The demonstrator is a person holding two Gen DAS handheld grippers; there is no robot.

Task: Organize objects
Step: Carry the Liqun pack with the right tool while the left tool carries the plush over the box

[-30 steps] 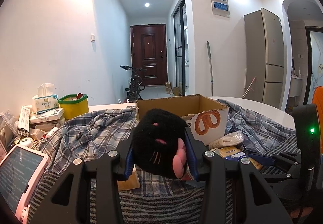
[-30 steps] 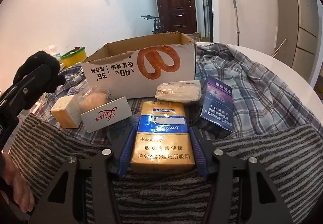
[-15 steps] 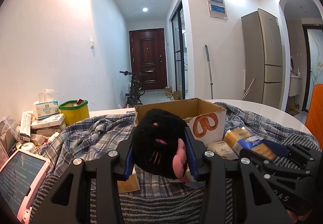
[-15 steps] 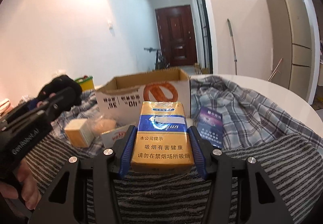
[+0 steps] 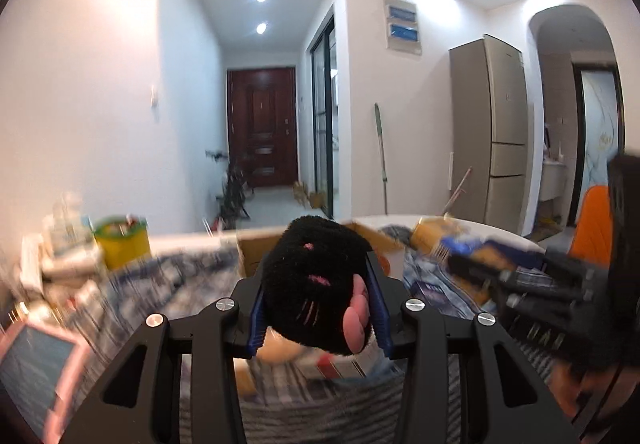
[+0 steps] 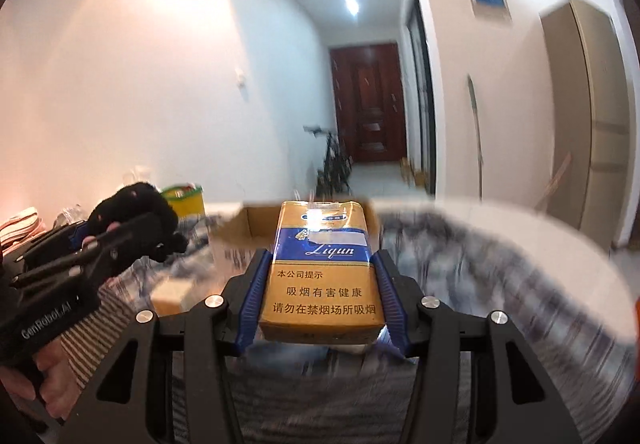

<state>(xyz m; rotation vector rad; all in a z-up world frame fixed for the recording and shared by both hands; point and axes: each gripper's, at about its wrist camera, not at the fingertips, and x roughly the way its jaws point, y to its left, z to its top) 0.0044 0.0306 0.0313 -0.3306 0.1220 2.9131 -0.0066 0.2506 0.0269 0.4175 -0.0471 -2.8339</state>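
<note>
My left gripper (image 5: 316,300) pinched a black plush toy (image 5: 316,280) between its blue pads, the fuzzy body bulging above both fingers and its pink paw pads turned toward my right finger. My right gripper (image 6: 322,292) pinched a gold and blue cigarette pack (image 6: 322,272) by its two long sides, the pack lying flat with its printed face up and its far end sticking out past my fingertips. Both things hung clear of the table (image 6: 520,228), which was round and white at its bare far edge and otherwise covered by a plaid cloth (image 6: 440,256) and, along the near edge, a striped cloth (image 5: 304,408). An open cardboard box (image 5: 252,252) stood near the middle of the table, just beyond both held things. Toward the table's left edge stood a yellow tub with a green rim (image 5: 120,240), and a pink-framed tablet (image 5: 36,376) lay at the near left corner. In the right wrist view a hand (image 6: 24,380) showed under the left gripper's handle. Much of the tabletop was blurred.
</note>
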